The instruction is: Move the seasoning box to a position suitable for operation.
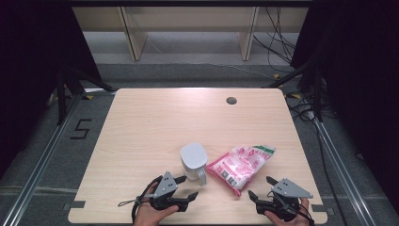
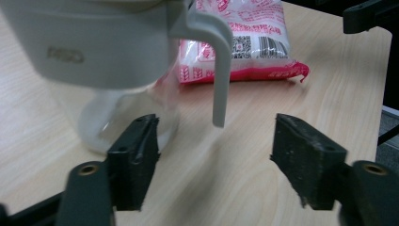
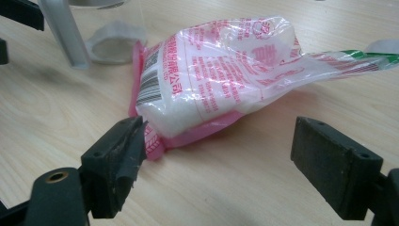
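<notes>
A clear jug with a grey-white lid [image 1: 194,160] and a grey handle [image 2: 217,61] stands near the table's front middle. Just right of it lies a pink-and-white plastic bag of white grains [image 1: 241,165], also seen close up [image 3: 221,70]. My left gripper [image 1: 186,187] is open at the front edge, just short of the jug, with the handle hanging between its jaws in the left gripper view [image 2: 214,160]. My right gripper [image 1: 261,187] is open too, its jaws standing either side of the bag's near end [image 3: 221,155] without touching it.
The light wooden table [image 1: 155,122] has a round cable hole [image 1: 231,100] at the back right. Wooden shelf legs and loose cables stand on the floor beyond it. A floor mark "5" [image 1: 81,128] lies to the left.
</notes>
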`<move>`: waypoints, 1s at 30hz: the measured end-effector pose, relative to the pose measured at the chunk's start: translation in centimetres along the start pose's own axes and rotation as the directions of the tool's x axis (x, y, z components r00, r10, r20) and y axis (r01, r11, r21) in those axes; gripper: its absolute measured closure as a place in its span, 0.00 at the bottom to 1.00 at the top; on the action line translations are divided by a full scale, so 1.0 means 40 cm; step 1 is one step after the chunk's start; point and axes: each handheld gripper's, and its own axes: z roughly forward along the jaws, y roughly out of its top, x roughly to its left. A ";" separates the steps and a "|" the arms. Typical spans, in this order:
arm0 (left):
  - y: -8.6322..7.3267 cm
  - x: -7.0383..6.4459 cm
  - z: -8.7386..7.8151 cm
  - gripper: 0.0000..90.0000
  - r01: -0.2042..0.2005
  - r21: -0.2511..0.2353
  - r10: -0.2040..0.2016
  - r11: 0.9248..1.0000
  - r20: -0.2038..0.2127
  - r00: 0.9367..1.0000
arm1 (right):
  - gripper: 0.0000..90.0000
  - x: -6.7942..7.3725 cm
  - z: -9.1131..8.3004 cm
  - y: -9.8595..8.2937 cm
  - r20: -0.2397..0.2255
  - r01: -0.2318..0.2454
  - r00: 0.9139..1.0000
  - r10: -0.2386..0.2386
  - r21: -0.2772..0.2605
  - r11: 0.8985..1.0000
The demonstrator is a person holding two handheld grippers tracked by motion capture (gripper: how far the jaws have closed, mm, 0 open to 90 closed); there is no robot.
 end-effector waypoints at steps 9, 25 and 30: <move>0.029 -0.013 0.054 0.56 -0.026 0.008 0.026 1.000 0.019 0.999 | 0.21 0.001 0.003 0.001 -0.001 0.005 1.000 -0.005 0.000 1.000; 0.062 -0.005 0.103 0.86 -0.041 0.005 0.041 0.999 0.022 0.999 | 0.21 -0.001 0.004 0.001 -0.006 0.006 1.000 -0.006 0.004 1.000; 0.059 0.006 0.092 0.86 -0.044 0.015 0.044 0.999 0.034 0.998 | 0.21 0.000 0.003 0.000 -0.006 0.002 1.000 -0.002 0.001 1.000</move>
